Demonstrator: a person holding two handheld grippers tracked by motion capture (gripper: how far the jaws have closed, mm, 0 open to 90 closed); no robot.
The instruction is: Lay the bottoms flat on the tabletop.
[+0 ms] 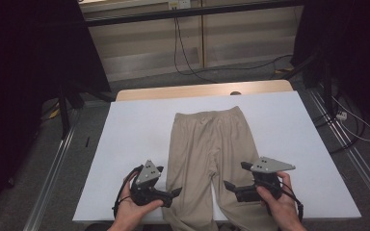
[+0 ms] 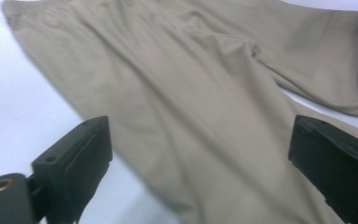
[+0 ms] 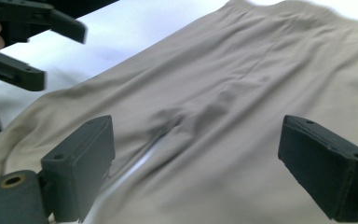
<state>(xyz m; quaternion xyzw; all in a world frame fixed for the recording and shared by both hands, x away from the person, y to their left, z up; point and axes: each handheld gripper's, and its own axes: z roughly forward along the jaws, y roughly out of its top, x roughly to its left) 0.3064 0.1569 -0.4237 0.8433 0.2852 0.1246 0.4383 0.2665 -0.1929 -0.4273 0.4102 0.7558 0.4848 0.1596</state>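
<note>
A pair of beige trousers [image 1: 207,144] lies flat on the white table [image 1: 135,130], waistband at the far side, both legs running toward the near edge and hanging over it. My left gripper [image 1: 173,193] is held at the outer edge of the left leg, jaws wide apart with nothing between them. In the left gripper view its jaws [image 2: 200,154] frame the trousers [image 2: 205,84] below. My right gripper [image 1: 234,175] hovers over the right leg, open too. The right gripper view shows its jaws [image 3: 196,158] spread above the crotch seam [image 3: 186,116], with the left gripper [image 3: 37,46] at top left.
The table's wooden far edge [image 1: 202,90] shows beyond the white top. Metal rails [image 1: 53,163] run along the floor on both sides, and cables [image 1: 183,53] trail at the back. Dark curtains [image 1: 24,72] flank the area.
</note>
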